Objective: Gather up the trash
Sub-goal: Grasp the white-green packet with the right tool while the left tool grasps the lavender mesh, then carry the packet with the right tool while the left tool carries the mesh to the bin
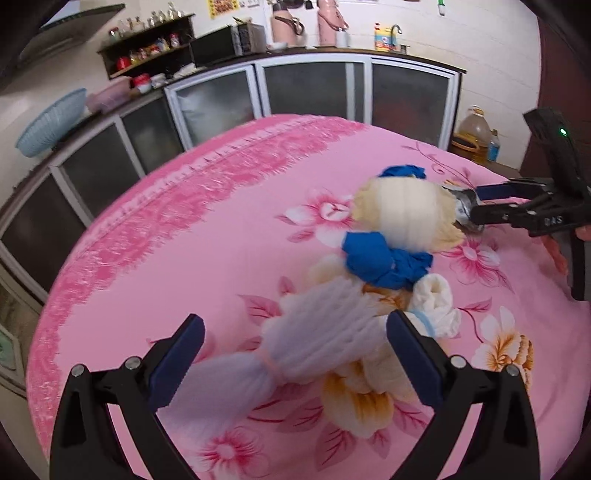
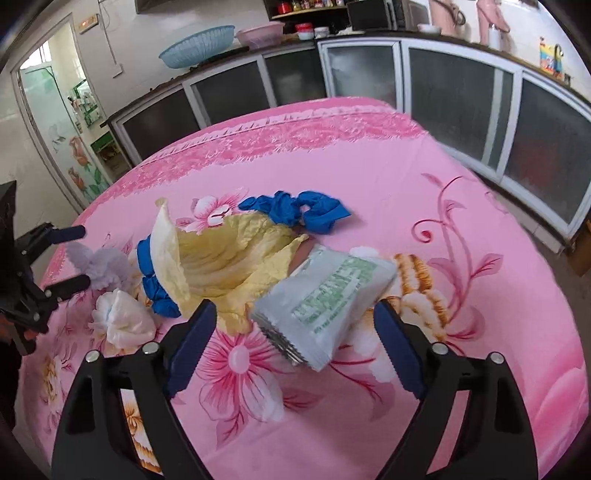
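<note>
Trash lies in a loose pile on the pink flowered tablecloth [image 1: 184, 240]. My left gripper [image 1: 295, 332] is open, its jaws on either side of a white foam fruit net [image 1: 317, 332]. Beyond it lie a crumpled blue glove [image 1: 384, 262], a pale cabbage leaf [image 1: 402, 214] and a crumpled white tissue [image 1: 436, 306]. My right gripper [image 2: 295, 321] is open around a silver-white snack wrapper [image 2: 332, 299]. The cabbage leaf [image 2: 221, 258], blue gloves [image 2: 295, 208], tissue [image 2: 122, 321] and foam net [image 2: 103, 266] show behind it. The right gripper [image 1: 469, 210] also shows in the left wrist view.
Dark glass-fronted kitchen cabinets [image 1: 310, 88] run behind the table, with a microwave [image 1: 221, 44], pink flasks [image 1: 328, 18] and a blue basket [image 1: 51, 122] on top. Oil and water bottles [image 1: 476, 133] stand on the floor at right. A doorway [image 2: 62, 122] opens at left.
</note>
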Demonstrator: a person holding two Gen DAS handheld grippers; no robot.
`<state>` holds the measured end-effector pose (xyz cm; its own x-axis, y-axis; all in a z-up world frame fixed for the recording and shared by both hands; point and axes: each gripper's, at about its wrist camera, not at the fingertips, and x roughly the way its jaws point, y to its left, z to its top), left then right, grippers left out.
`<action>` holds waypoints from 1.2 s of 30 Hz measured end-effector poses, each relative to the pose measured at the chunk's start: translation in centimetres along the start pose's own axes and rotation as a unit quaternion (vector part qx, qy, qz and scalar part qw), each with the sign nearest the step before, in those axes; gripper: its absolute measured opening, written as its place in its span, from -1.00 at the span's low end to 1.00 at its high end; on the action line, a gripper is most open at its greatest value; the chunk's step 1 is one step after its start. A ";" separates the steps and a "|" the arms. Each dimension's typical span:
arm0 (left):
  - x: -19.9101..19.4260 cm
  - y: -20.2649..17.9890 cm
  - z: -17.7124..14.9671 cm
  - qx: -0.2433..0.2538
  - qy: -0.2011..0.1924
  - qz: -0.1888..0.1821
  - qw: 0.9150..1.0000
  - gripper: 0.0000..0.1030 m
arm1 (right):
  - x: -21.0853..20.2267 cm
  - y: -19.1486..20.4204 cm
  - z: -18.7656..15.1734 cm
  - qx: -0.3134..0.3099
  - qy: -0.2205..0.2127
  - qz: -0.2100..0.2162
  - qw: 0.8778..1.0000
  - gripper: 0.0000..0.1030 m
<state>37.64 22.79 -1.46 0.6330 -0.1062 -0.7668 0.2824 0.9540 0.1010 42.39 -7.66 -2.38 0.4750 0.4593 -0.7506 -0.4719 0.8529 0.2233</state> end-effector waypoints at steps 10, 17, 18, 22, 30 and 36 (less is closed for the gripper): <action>2.1 -0.7 0.3 0.004 0.031 -0.039 0.999 -0.02 | 1.6 -0.6 0.2 0.010 0.032 0.009 0.999 -0.30; 1.1 0.4 0.4 -0.030 0.022 -0.074 0.997 -0.88 | 0.5 0.2 0.0 0.000 0.032 0.015 0.999 -0.91; 1.0 0.4 0.3 -0.029 0.022 -0.070 0.997 -0.89 | 0.3 0.3 0.0 -0.001 0.030 0.016 0.999 -0.91; -0.1 0.5 0.2 -0.036 0.009 -0.068 0.997 -0.90 | -1.4 0.8 0.0 -0.002 0.015 0.025 1.000 -0.92; -4.2 1.1 0.4 -0.052 -0.031 -0.065 0.996 -0.91 | -5.4 1.5 0.0 -0.001 -0.019 0.028 0.999 -0.92; -8.2 1.3 0.2 -0.061 -0.060 -0.059 0.995 -0.91 | -9.0 1.6 -0.6 -0.001 -0.042 0.021 0.999 -0.92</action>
<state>32.95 24.86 5.09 0.6838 -0.2441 -0.6877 0.2748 0.9592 -0.0673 36.91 -10.54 4.41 0.5156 0.5145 -0.6852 -0.4938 0.8319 0.2531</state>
